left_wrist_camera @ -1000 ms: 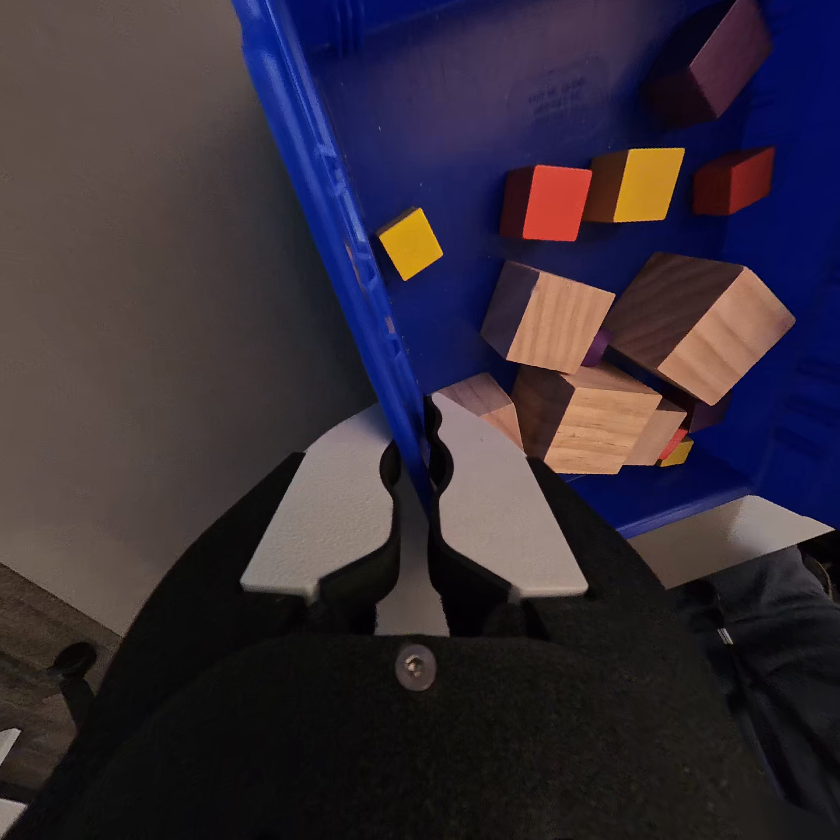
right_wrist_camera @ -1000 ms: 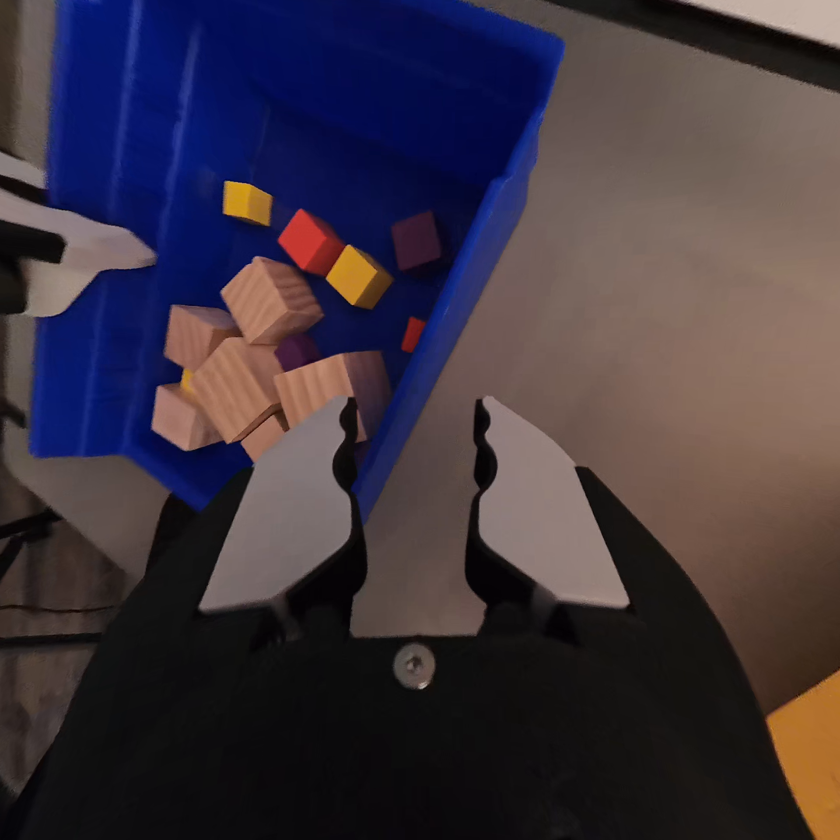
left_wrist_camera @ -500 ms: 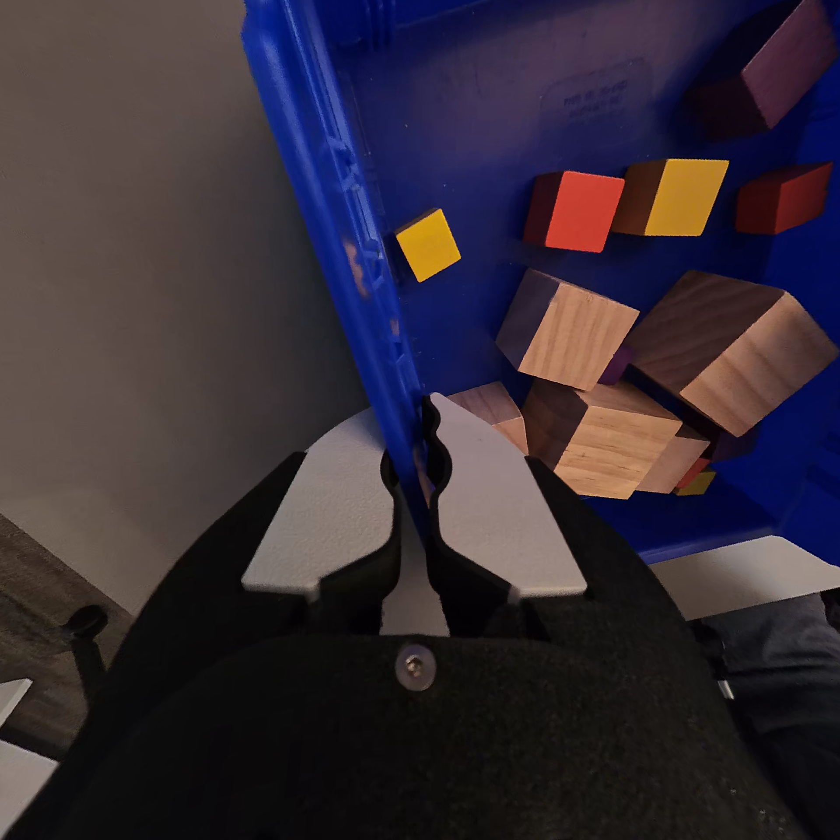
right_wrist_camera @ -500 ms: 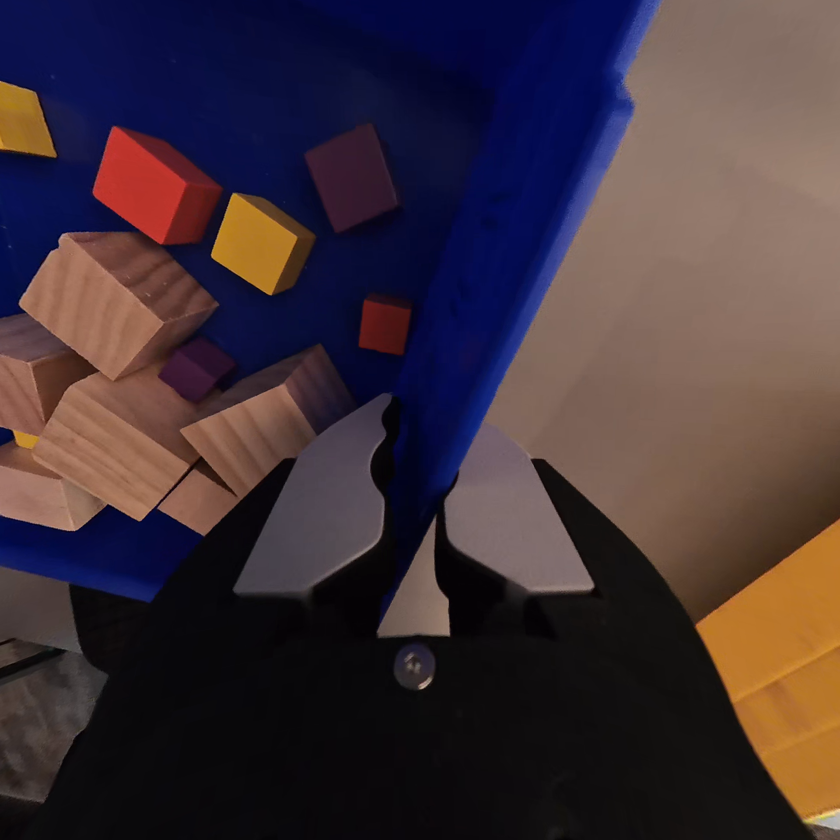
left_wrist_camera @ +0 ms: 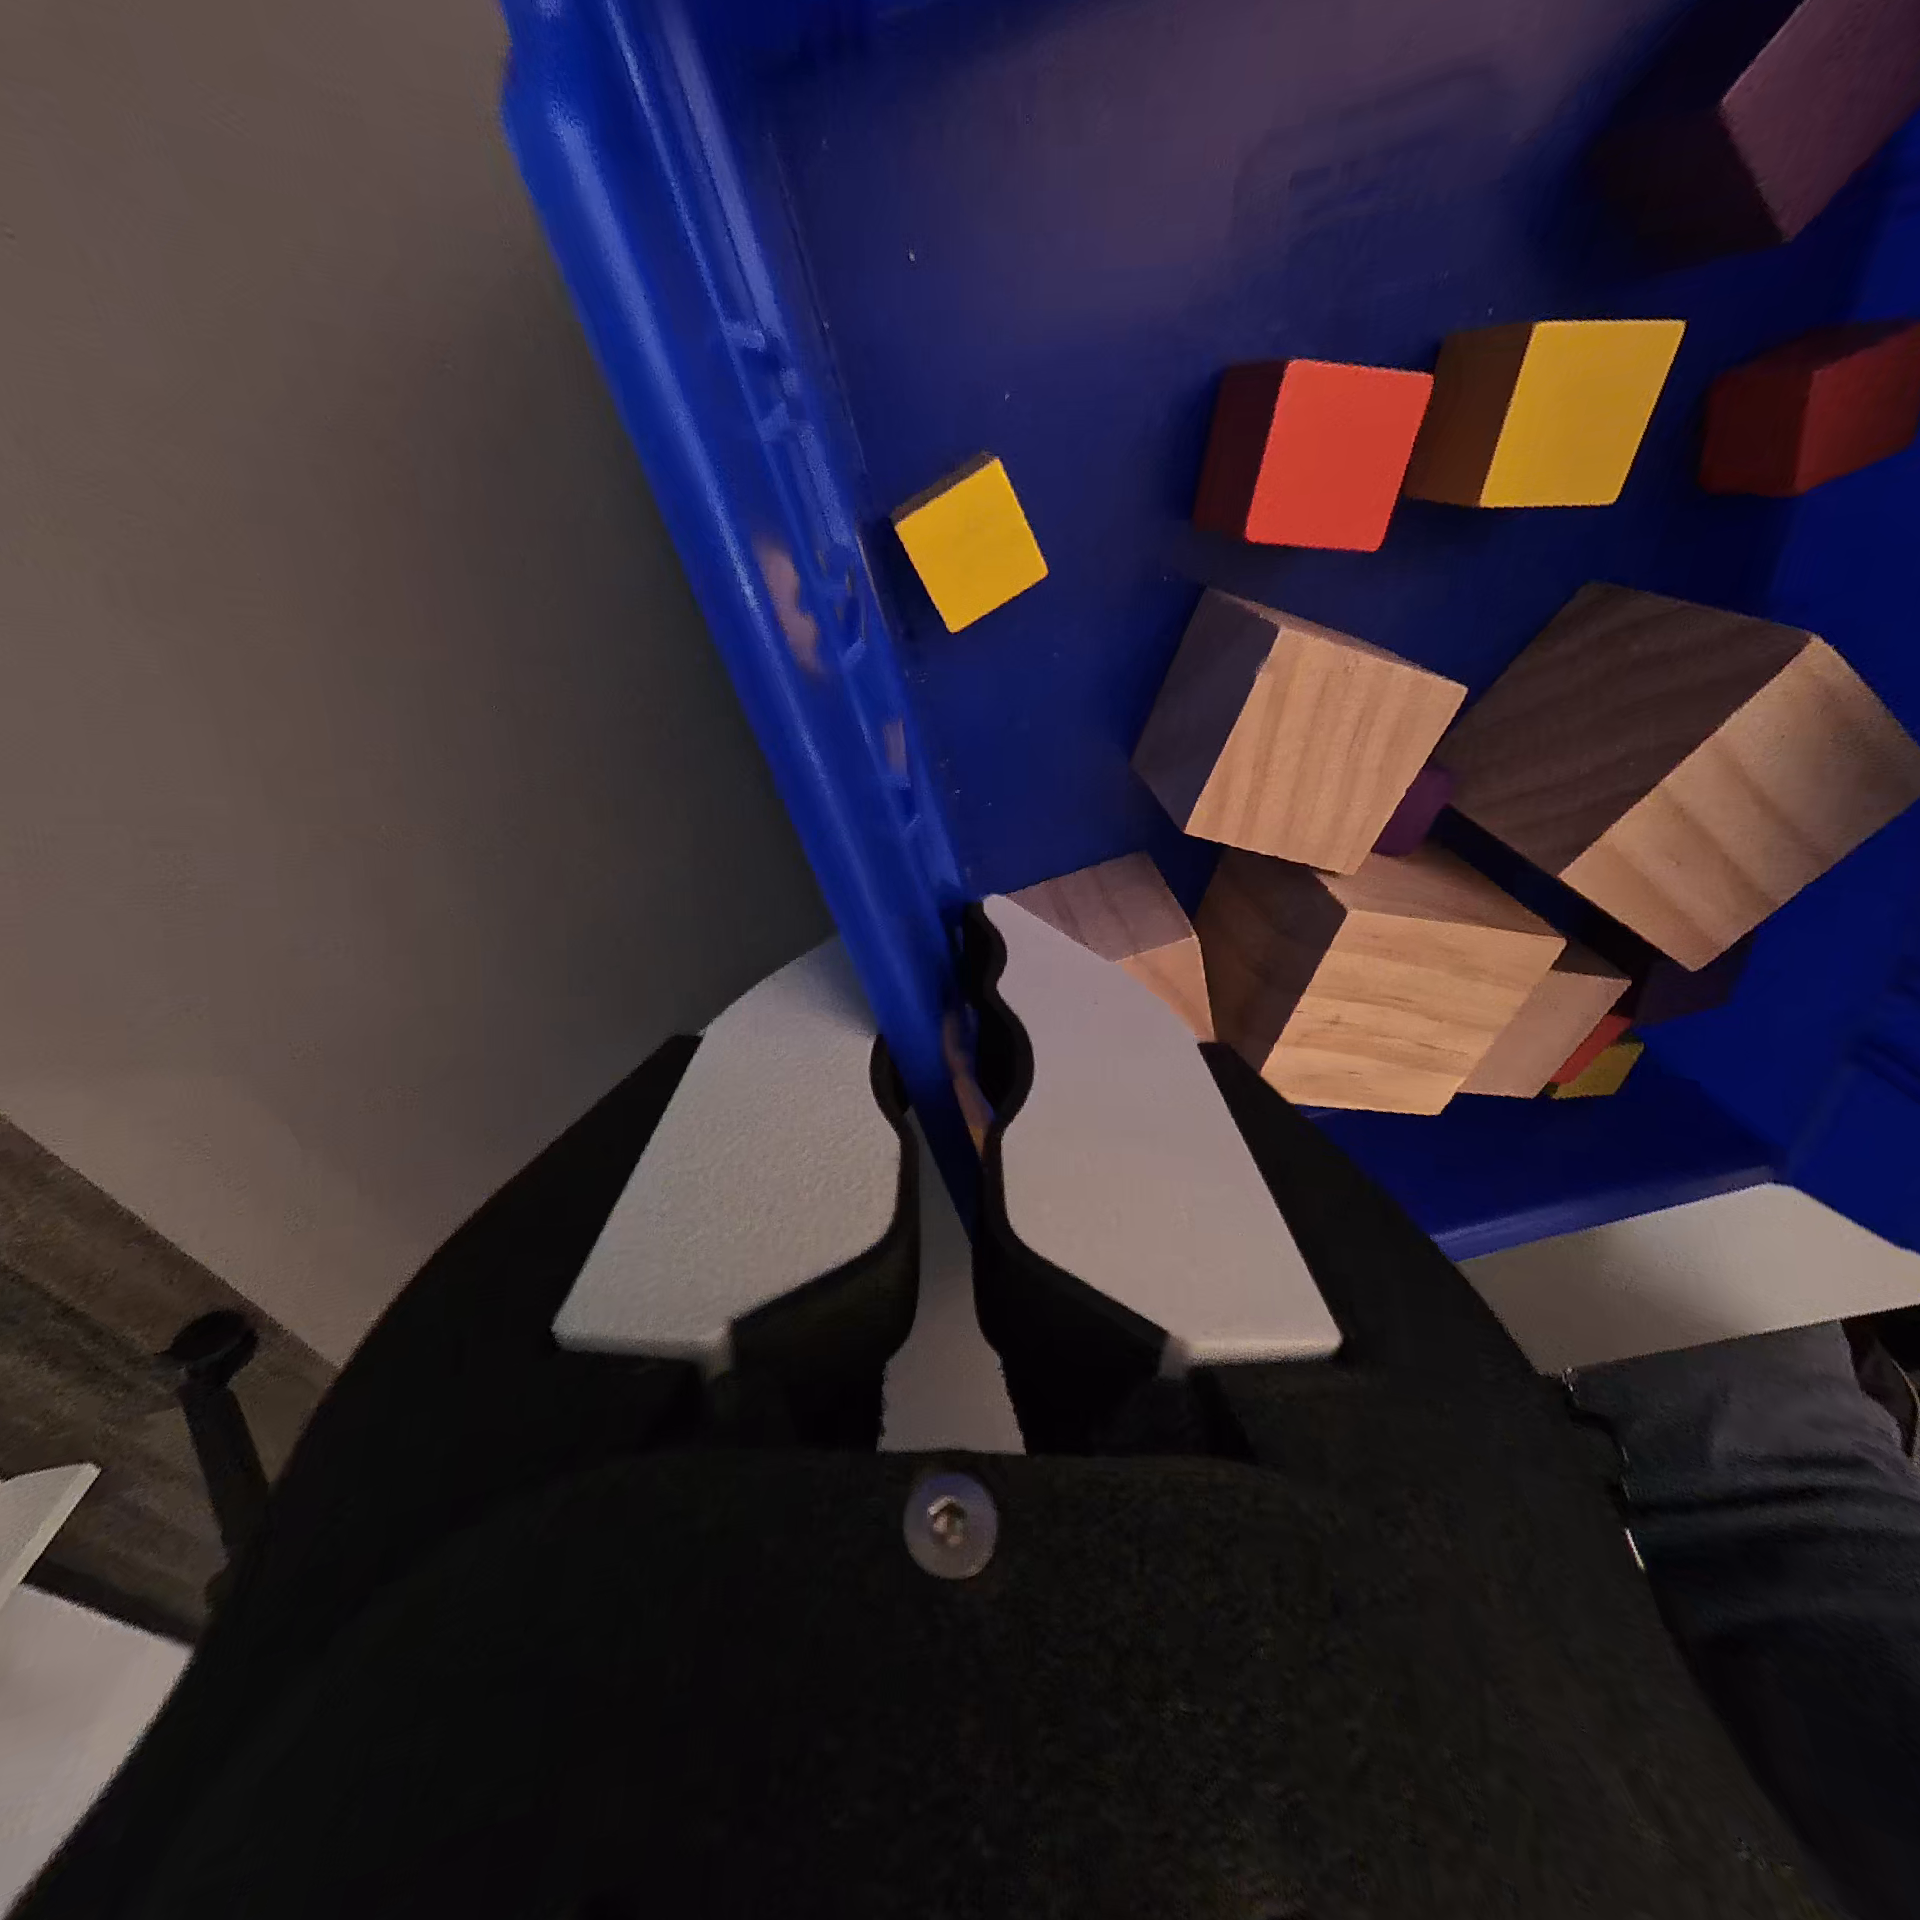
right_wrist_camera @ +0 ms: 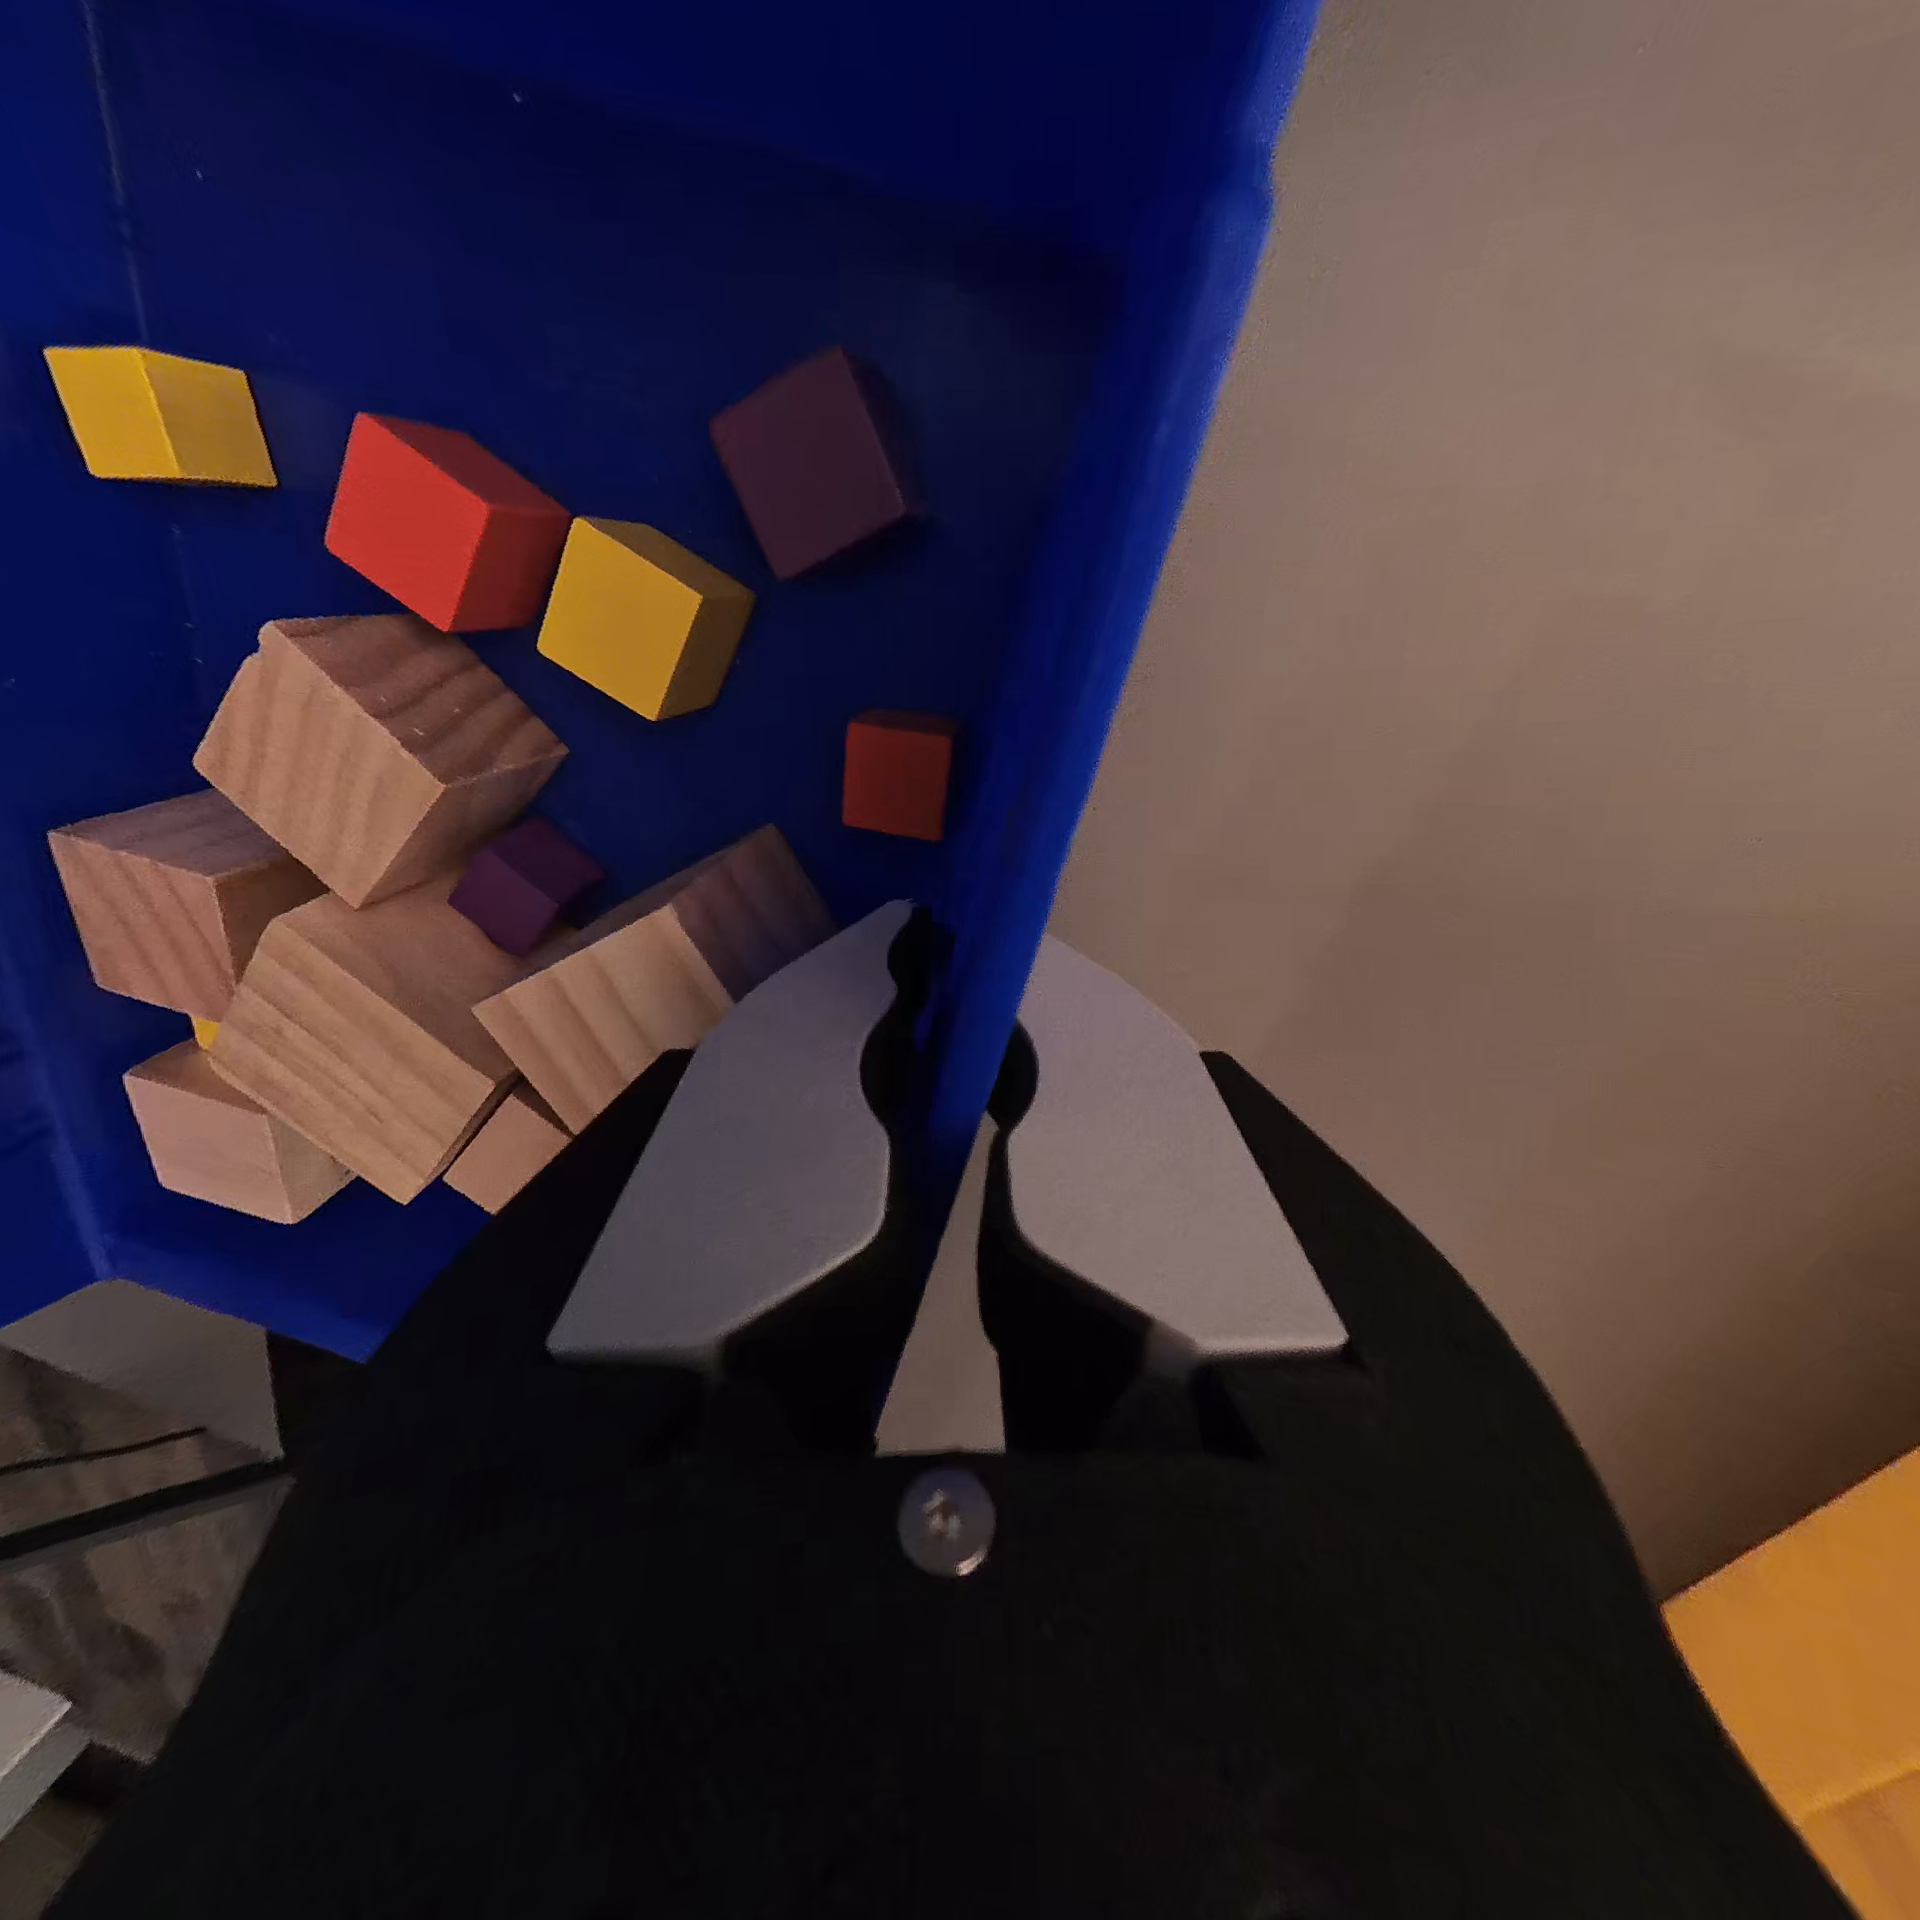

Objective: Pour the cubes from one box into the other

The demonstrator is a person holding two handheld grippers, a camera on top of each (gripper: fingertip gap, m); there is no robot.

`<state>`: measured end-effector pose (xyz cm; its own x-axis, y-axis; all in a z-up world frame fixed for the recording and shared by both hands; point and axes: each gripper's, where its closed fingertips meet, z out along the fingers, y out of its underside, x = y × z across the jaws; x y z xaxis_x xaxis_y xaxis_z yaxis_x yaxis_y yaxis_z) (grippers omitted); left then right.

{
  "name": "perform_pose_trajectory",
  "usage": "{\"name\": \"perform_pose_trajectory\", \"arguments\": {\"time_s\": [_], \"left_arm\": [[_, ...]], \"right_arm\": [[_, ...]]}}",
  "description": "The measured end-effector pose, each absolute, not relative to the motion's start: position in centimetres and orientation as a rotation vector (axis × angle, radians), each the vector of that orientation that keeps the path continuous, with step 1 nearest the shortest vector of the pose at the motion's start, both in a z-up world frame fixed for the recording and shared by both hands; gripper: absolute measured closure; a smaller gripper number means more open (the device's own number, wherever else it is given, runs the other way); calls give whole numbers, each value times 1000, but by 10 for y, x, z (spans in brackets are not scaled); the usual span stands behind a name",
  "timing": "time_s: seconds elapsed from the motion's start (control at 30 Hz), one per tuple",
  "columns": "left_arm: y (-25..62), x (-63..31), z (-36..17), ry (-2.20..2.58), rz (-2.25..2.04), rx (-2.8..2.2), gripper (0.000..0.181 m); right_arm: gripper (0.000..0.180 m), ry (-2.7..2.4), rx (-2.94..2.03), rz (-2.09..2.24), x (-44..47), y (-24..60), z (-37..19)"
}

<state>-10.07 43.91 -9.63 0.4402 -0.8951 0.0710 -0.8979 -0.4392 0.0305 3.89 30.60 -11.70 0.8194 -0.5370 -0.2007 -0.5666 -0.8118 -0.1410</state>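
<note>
A blue box [left_wrist_camera: 1039,312] holds several cubes: plain wooden ones [left_wrist_camera: 1309,748], red [left_wrist_camera: 1330,457], yellow [left_wrist_camera: 977,545] and purple. My left gripper [left_wrist_camera: 951,997] is shut on the box's left wall. My right gripper [right_wrist_camera: 961,997] is shut on the box's right wall [right_wrist_camera: 1122,623], one finger inside by the wooden cubes [right_wrist_camera: 364,748], one outside. The box [right_wrist_camera: 623,208] looks tilted, with the wooden cubes heaped at its near end. A yellow box [right_wrist_camera: 1829,1683] shows at the lower right of the right wrist view.
A grey table top [left_wrist_camera: 312,623] lies left of the blue box and also right of it [right_wrist_camera: 1558,727]. Wood-look floor [left_wrist_camera: 94,1278] and a chair base show at lower left. A person's dark trouser leg [left_wrist_camera: 1766,1507] is at lower right.
My right gripper has moved in from open beside the box and shut on its right wall. The left gripper has kept its hold. The cubes have shifted slightly.
</note>
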Motion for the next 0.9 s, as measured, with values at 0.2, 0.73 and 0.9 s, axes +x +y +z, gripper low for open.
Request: {"name": "perform_pose_trajectory", "arguments": {"time_s": [0.2, 0.73, 0.9], "left_arm": [[425, -84, -59, -1726, -98, 2619, 176], [290, 82, 83, -2078, -188, 2520, 174], [229, 142, 88, -2182, -102, 2448, 175]], "right_arm": [[173, 867, -2760, 355, 52, 293, -96], [174, 1034, -2531, 366, 194, 145, 33], [175, 1124, -2487, 305, 246, 75, 44]]}}
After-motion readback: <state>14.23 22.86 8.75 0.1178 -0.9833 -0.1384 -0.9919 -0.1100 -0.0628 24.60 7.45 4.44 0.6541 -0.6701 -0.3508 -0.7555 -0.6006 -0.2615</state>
